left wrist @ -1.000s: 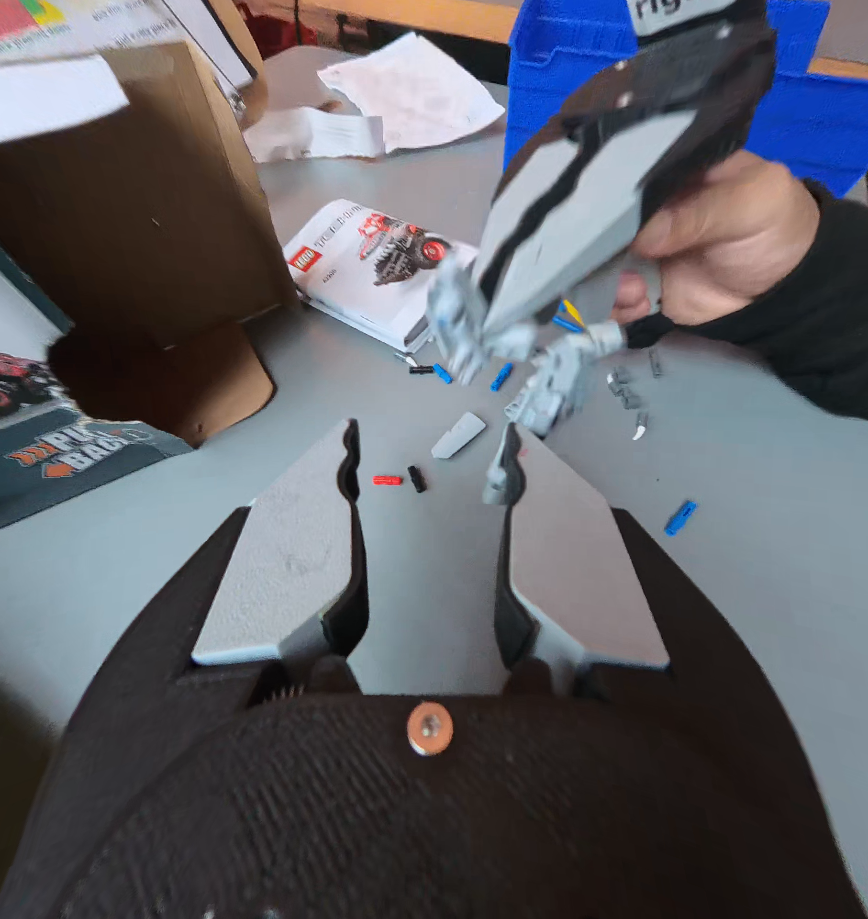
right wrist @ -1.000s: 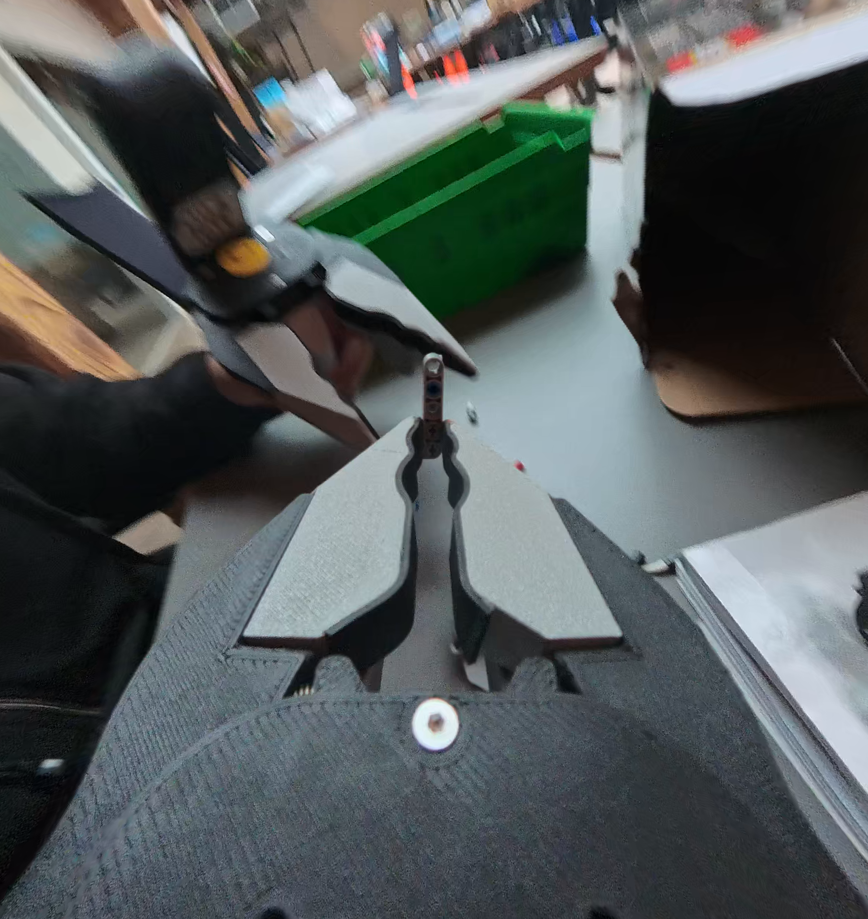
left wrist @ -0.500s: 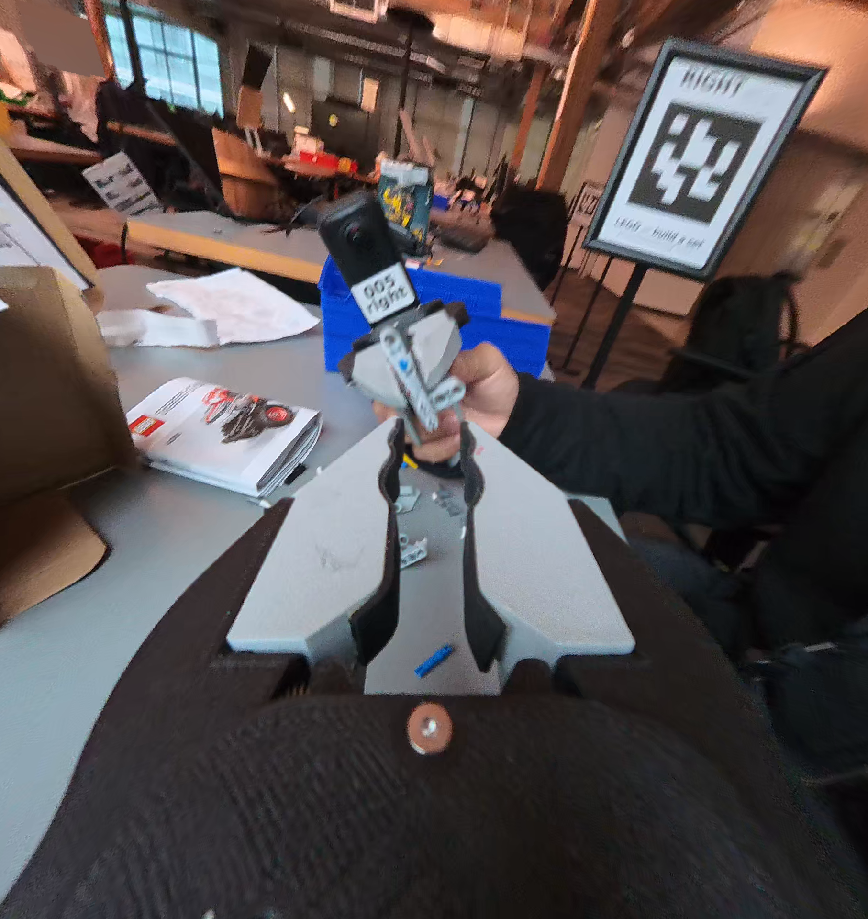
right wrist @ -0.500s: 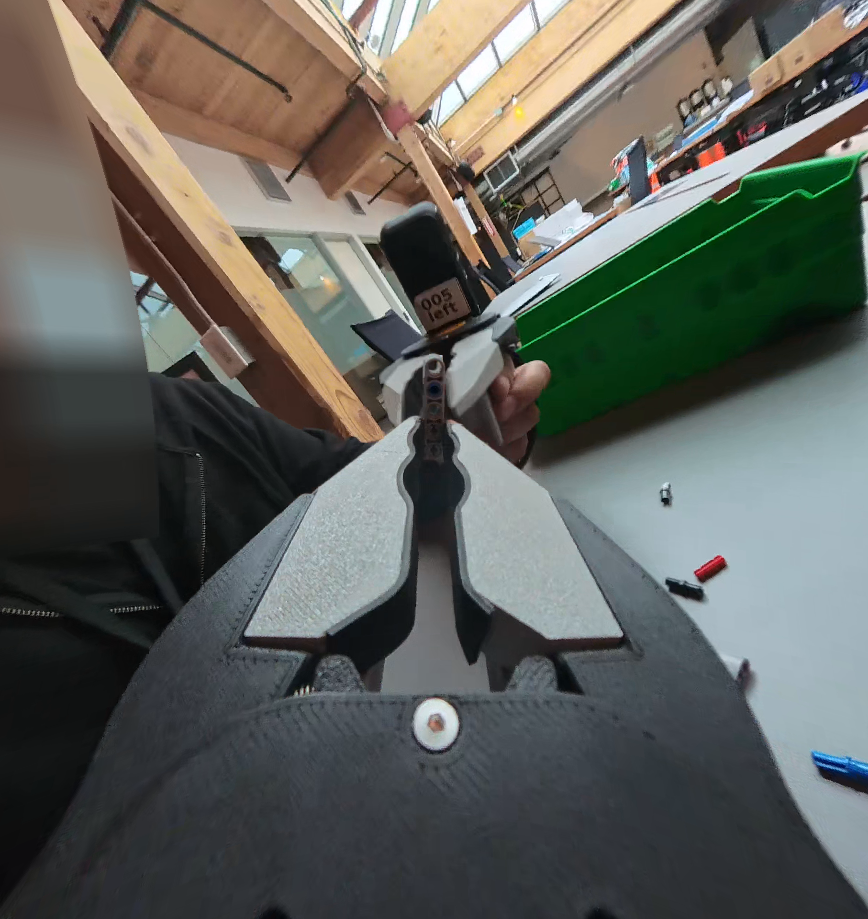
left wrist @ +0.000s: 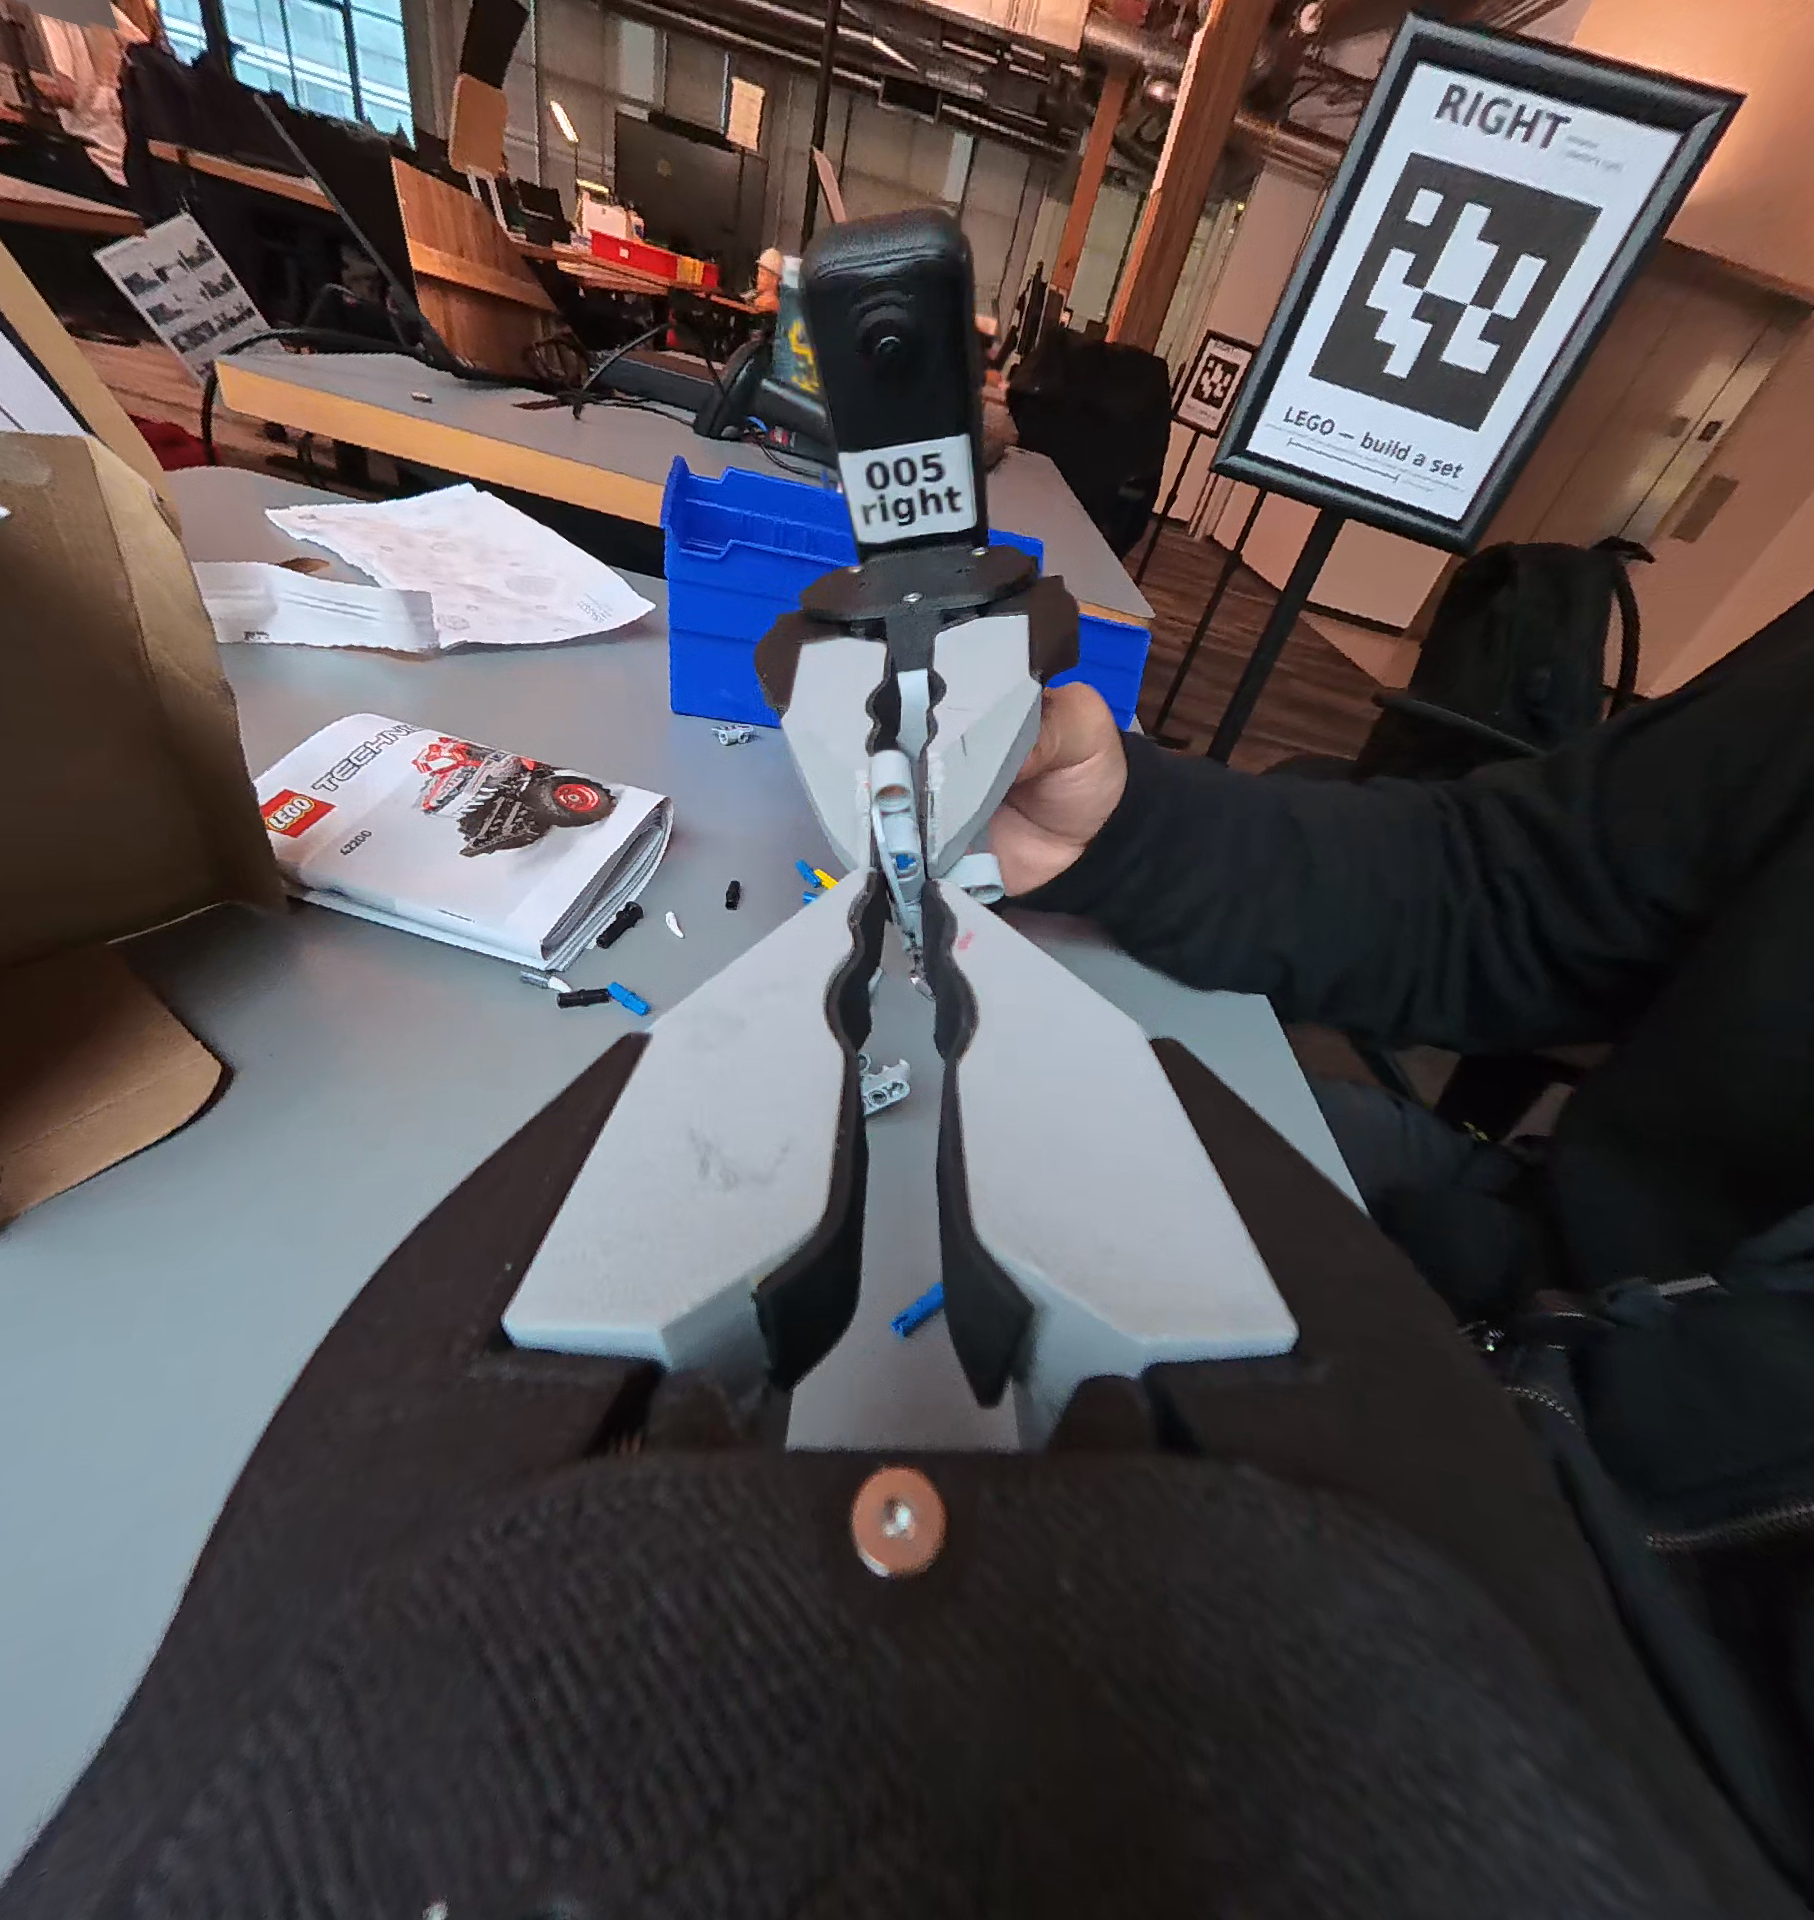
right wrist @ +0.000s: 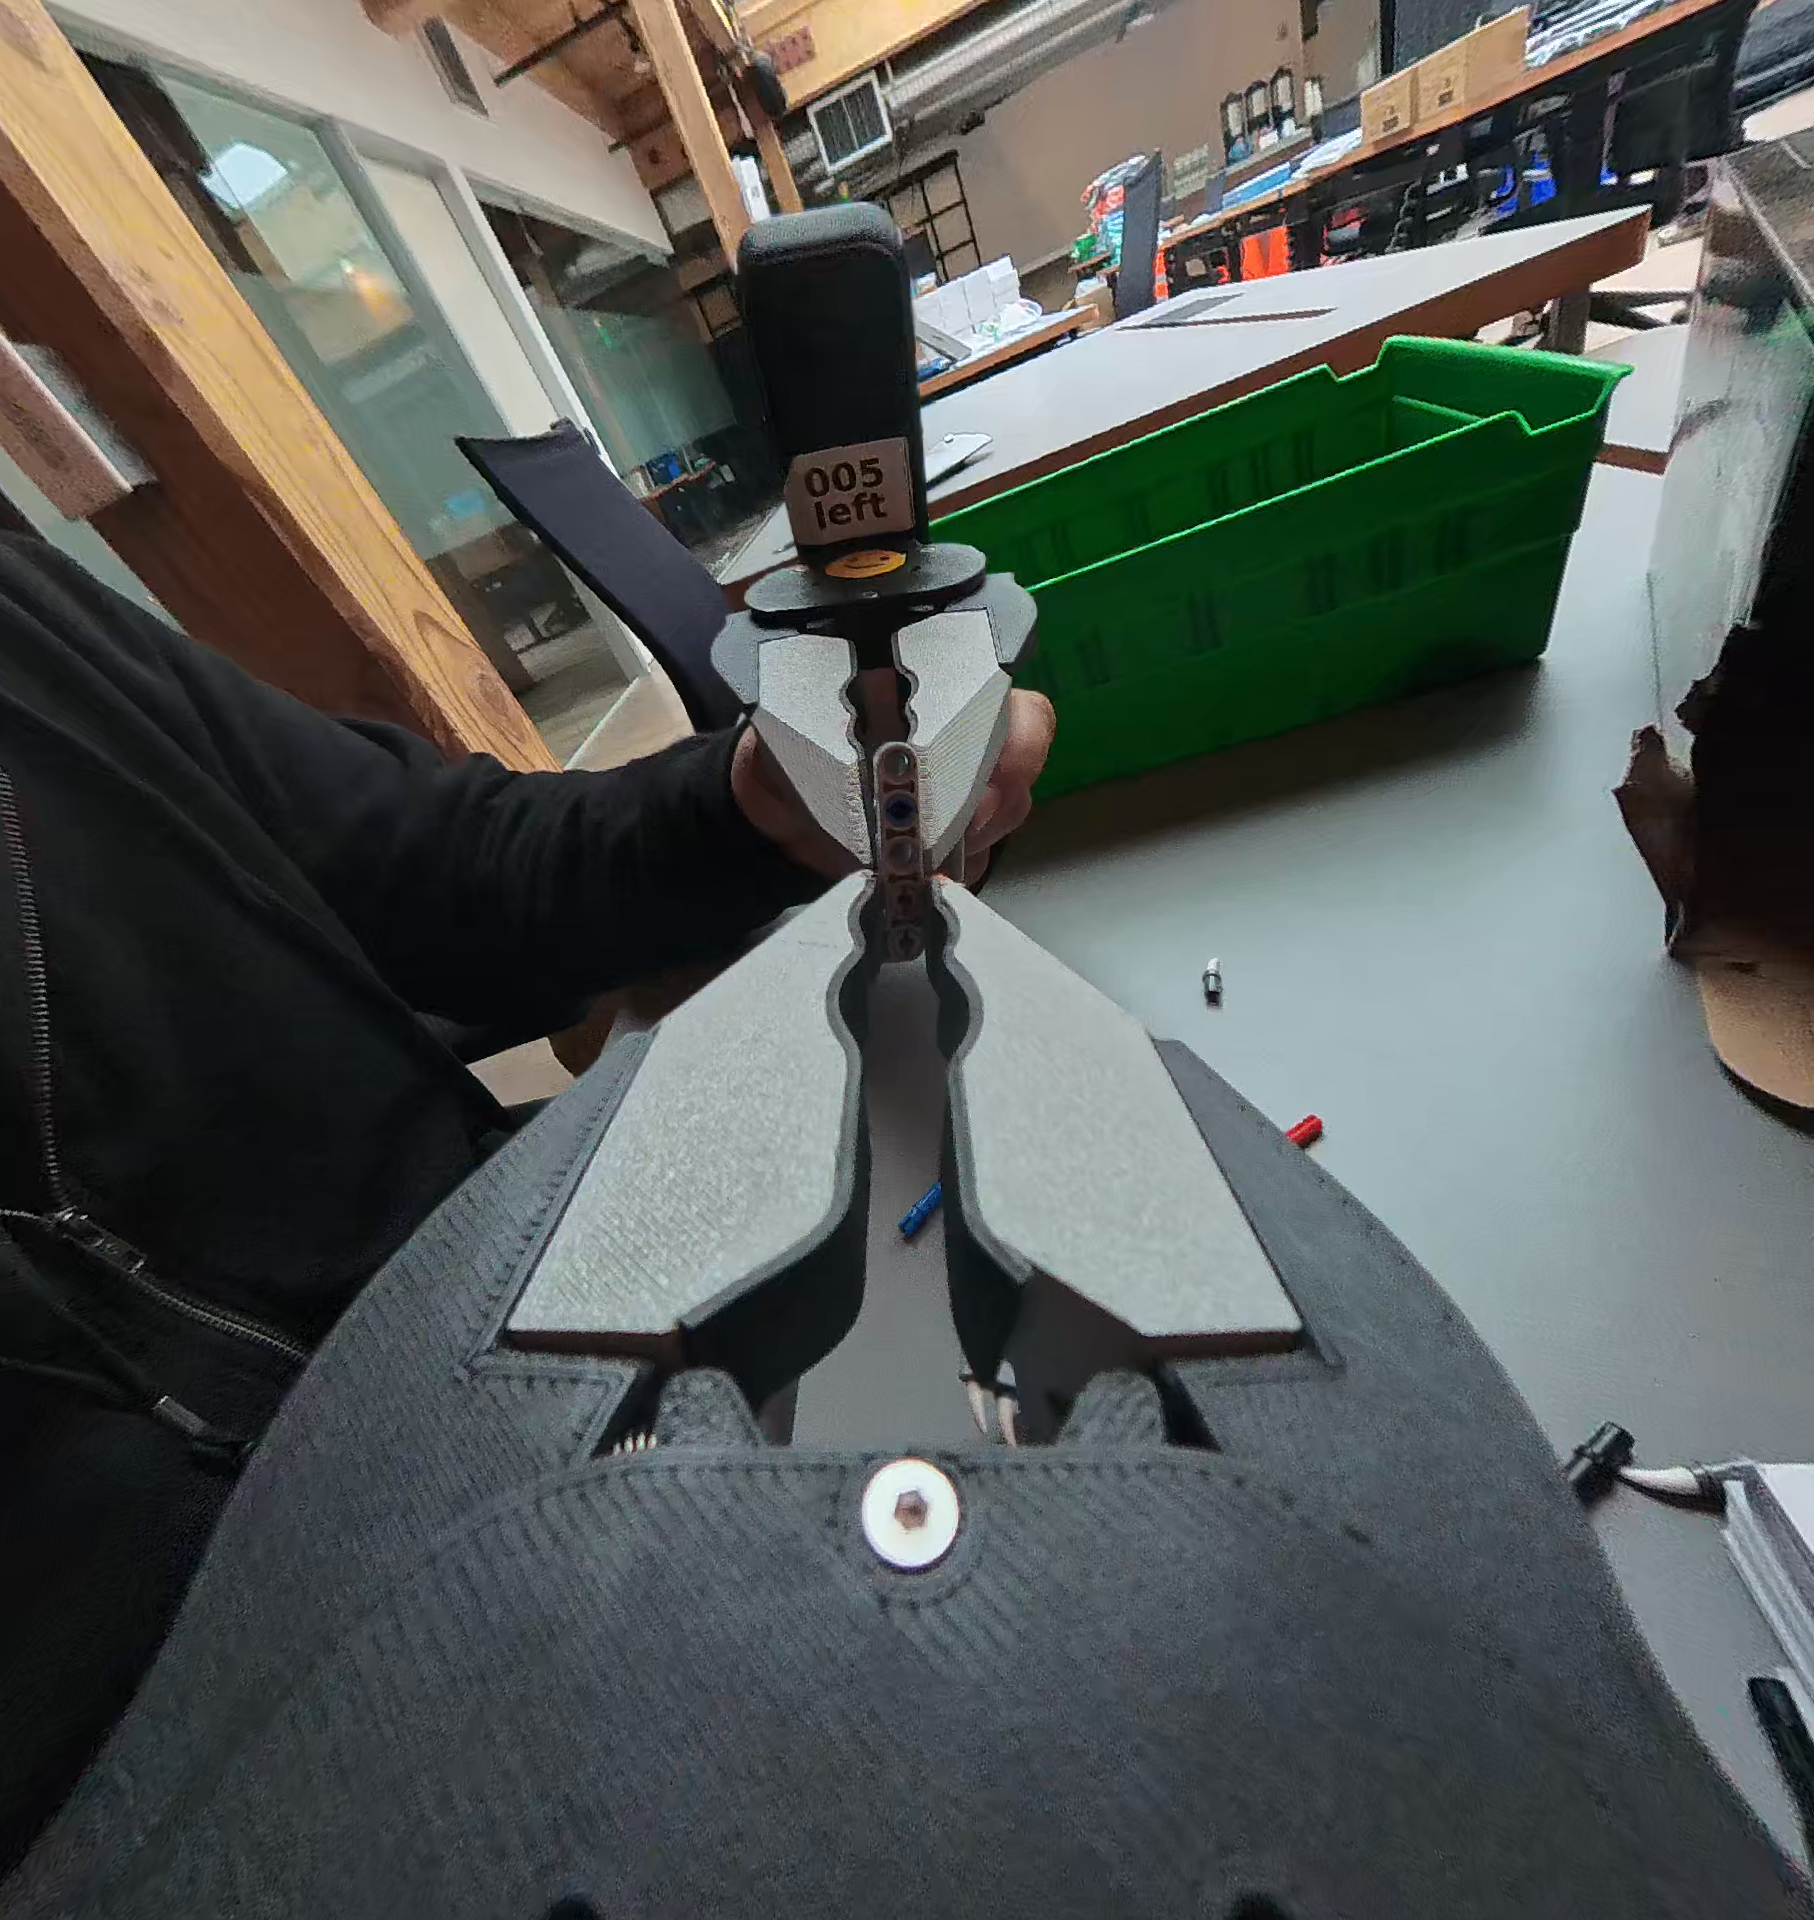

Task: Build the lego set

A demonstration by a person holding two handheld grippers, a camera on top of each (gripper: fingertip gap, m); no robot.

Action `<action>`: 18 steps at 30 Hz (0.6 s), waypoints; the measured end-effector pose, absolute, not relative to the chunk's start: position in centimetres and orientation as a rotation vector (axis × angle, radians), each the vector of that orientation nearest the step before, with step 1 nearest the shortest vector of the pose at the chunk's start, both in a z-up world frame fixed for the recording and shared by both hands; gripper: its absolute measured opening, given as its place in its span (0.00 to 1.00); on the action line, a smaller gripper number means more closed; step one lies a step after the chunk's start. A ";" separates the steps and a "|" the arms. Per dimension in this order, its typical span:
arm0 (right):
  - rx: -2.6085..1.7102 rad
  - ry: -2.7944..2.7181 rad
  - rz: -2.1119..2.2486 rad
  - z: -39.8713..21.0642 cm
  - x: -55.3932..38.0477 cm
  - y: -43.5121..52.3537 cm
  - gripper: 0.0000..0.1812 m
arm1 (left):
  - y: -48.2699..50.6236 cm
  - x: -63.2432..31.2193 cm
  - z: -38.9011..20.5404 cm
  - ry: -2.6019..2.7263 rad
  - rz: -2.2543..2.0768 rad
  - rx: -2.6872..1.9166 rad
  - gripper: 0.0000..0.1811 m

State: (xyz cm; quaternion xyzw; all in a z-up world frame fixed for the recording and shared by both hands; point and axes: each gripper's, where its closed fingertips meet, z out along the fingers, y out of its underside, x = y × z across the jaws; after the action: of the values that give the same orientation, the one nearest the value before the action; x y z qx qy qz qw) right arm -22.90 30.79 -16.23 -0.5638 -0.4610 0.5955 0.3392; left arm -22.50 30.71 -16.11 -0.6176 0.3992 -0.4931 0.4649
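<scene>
— Currently the right tongs [right wrist: 901, 906] are clamped on the grey beam [right wrist: 898, 831]; it stands upright out of their tips, with one blue pin seated in a hole near its top. What about the left tongs?

— The left tongs [left wrist: 903, 906] face them tip to tip; fingers nearly together; the beam's end sits at or between the tips; can't tell whether they pinch it.

— How should the join be done?

— Judgement only: the right tongs should stay rigid as the fixture; the left tongs should square up to the beam's flat faces, grip short, and push along the hole axis; any twist would likely lever the beam out of the right tips; both pairs are held above the table [left wrist: 363, 1091], so a dropped part would land among the loose ones.

— Counts?

— Below the left tongs, seen through the finger gap: one blue pin [left wrist: 915, 1307]; one small grey piece [left wrist: 882, 1086].
Left of the left tips: three black pins [left wrist: 619, 923]; one more blue pin [left wrist: 630, 1000]; one white sliver [left wrist: 674, 923]; one booklet [left wrist: 467, 821] beyond them; one cardboard box [left wrist: 72, 675] further left.
Behind the right tongs: one blue bin [left wrist: 737, 592].
Right of the right tongs: one red pin [right wrist: 1303, 1129]; one small grey-black pin [right wrist: 1212, 979]; one green bin [right wrist: 1298, 540] beyond.
The blue-and-yellow bits by the left tips are too small to count.
</scene>
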 end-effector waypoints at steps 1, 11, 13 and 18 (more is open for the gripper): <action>-1.473 -1.192 1.564 -16.2 -22.9 30.8 0.02 | 30.7 -22.4 -16.1 0.973 -1.228 -1.522 0.02; -1.510 -1.162 1.631 -16.4 -22.8 31.0 0.02 | 30.9 -22.4 -16.3 0.899 -1.375 -1.564 0.02; -1.523 -1.157 1.646 -16.5 -22.8 31.0 0.02 | 30.9 -22.5 -16.2 0.894 -1.394 -1.567 0.02; -1.545 -1.134 1.645 -16.8 -22.8 31.5 0.02 | 31.7 -23.5 -15.6 0.837 -1.383 -1.545 0.03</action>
State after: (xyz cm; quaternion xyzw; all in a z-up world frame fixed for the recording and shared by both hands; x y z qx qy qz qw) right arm -22.80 31.48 -16.83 -0.5829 -0.4279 0.6206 0.3032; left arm -23.54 31.71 -15.56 -0.6212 0.3365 -0.5563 0.4375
